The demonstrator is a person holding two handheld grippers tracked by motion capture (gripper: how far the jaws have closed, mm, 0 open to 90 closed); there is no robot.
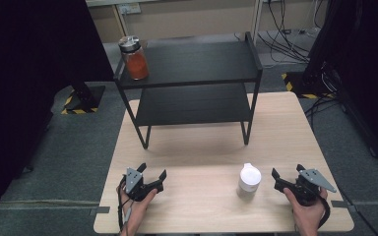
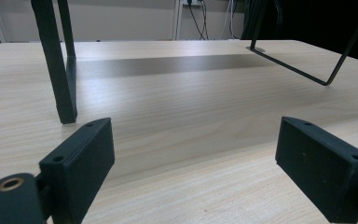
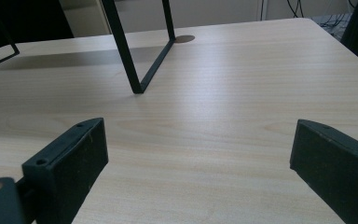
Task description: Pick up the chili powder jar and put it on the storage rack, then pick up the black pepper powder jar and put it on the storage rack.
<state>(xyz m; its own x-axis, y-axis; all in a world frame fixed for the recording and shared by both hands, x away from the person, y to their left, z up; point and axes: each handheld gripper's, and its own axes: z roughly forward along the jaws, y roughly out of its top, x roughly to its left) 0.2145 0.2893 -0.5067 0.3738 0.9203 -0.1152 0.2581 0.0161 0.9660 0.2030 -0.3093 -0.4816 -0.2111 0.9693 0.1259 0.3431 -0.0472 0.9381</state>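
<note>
Resting low near the front edge of the table point(image 1: 275, 123), both grippers sat wide open with nothing in them. The left gripper point(image 1: 152, 173) was well apart from everything. The right gripper point(image 1: 284, 178) was just beside a small white bottle point(image 1: 249, 180), but it was not touching it. That bottle stood upright on the table, between the two grippers and closer to the right one.

Farther back stood a black shelf point(image 1: 197, 64) with two levels. A jar point(image 1: 134, 59) with a silver lid and orange stuff inside sat on the left end of the top level.

It looked like the job had hardly begun. The jar seemed already put away on the shelf. The white bottle was not yet picked up, so it probably had to be grabbed, lifted and set on the shelf too.
</note>
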